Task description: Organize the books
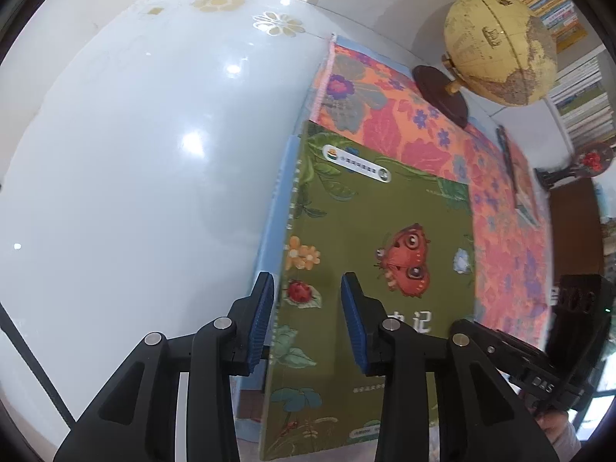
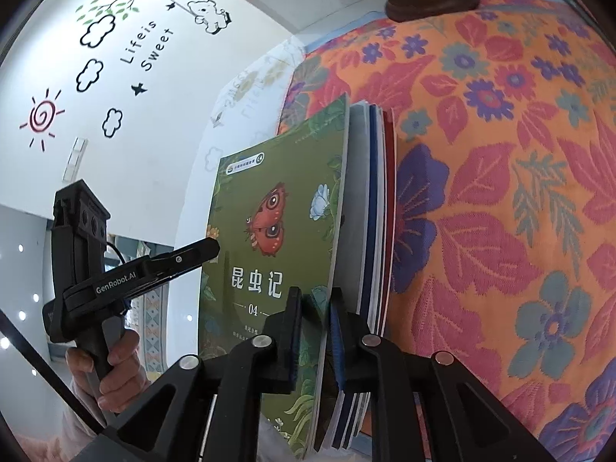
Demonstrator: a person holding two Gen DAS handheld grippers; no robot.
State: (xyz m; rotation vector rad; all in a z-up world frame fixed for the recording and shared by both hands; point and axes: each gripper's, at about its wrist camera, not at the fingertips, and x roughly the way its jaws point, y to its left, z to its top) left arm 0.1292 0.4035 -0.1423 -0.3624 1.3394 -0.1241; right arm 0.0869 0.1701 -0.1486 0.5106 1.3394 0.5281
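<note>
A thin green book (image 1: 365,231) with a butterfly cover lies on top of a stack of books (image 2: 373,211) on a flowered cloth (image 2: 500,154). My left gripper (image 1: 307,281) straddles the book's long edge; its pads stand well apart and do not press on it. In the right wrist view the green book (image 2: 269,192) is fanned a little off the stack. My right gripper (image 2: 315,292) has that book's corner edge between its fingers, with a narrow gap on both sides. The left gripper (image 2: 210,247) also shows there from the side, at the book's far edge, held by a hand (image 2: 115,369).
The stack sits at the cloth-covered table's edge (image 1: 319,88), above a glossy white floor (image 1: 134,154). A globe (image 1: 500,46) on a dark base (image 2: 431,0) stands further back. Another book (image 1: 519,181) lies on the cloth. Bookshelves (image 1: 577,88) fill the back right.
</note>
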